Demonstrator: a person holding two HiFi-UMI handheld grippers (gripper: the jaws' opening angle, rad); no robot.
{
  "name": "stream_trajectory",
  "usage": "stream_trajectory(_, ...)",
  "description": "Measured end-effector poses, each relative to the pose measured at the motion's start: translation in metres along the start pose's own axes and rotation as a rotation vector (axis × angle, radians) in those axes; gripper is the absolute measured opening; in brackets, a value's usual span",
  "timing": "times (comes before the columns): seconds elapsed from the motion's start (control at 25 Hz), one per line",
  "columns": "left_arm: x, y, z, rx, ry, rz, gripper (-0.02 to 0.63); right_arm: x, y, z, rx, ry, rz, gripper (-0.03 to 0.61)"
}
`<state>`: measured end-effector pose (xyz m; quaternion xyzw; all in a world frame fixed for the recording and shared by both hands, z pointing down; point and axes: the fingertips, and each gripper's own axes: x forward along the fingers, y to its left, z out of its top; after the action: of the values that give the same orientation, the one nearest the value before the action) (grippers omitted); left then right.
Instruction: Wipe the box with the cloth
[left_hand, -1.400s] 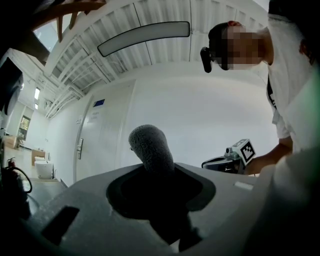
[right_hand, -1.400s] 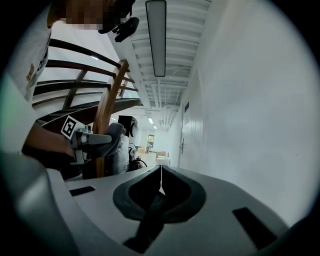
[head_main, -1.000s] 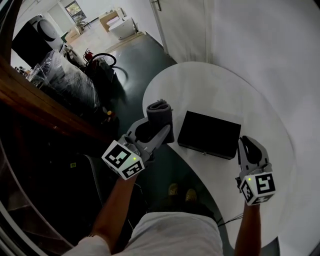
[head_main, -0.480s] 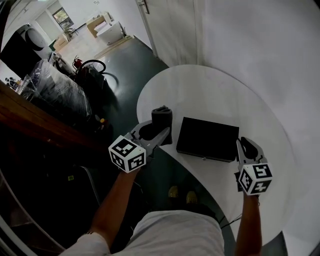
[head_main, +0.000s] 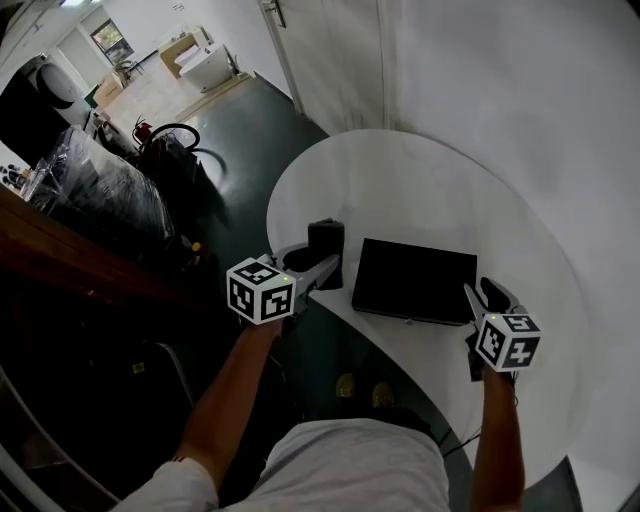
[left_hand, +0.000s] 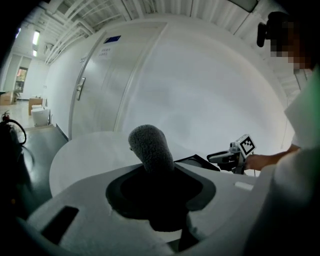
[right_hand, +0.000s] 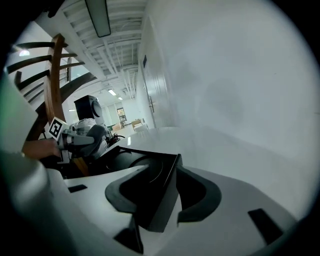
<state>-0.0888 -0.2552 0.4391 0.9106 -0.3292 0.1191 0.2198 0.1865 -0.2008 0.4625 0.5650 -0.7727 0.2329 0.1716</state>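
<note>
Now lowered beside box (head_main: 415, 280); cloth (head_main: 326, 245) clenched upright in left gripper (head_main: 320, 266), just left of box; right gripper (head_main: 485, 297) jaws opening around box's near right corner, likely to steady it for wiping

Head view steeply down on the white table (head_main: 420, 180), left gripper view low across it, right gripper view low from the opposite side, very near the black box (right_hand: 150, 170), all views sharing both.

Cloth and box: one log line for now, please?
left gripper: shut on cloth | right gripper: jaws opening, box corner between them | box: on table
</note>
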Motion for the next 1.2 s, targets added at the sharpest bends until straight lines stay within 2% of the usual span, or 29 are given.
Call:
stream_trajectory(0.28, 0.021, 0.011, -0.019, -0.071, 0.116, -0.030, 0.132, 0.011, -0.008, -0.014, 0.116, 0.048, -0.012, 0.132)
stream_trajectory(0.56, 0.037, 0.019, -0.038, -0.111, 0.209, -0.006, 0.133, 0.015, -0.012, -0.020, 0.163, 0.058, -0.017, 0.135)
stream_trajectory(0.72, 0.045, 0.022, -0.044, -0.131, 0.235, -0.011, 0.133, 0.016, -0.010, -0.020, 0.185, 0.055, 0.002, 0.133)
stream_trajectory(0.92, 0.054, 0.022, -0.050, -0.162, 0.268, -0.057, 0.133, 0.016, -0.010, -0.020, 0.225, 0.044, 0.023, 0.130)
stream_trajectory(1.2, 0.065, 0.019, -0.057, -0.157, 0.304, -0.090, 0.133, 0.016, -0.010, -0.020, 0.217, 0.045, 0.027, 0.130)
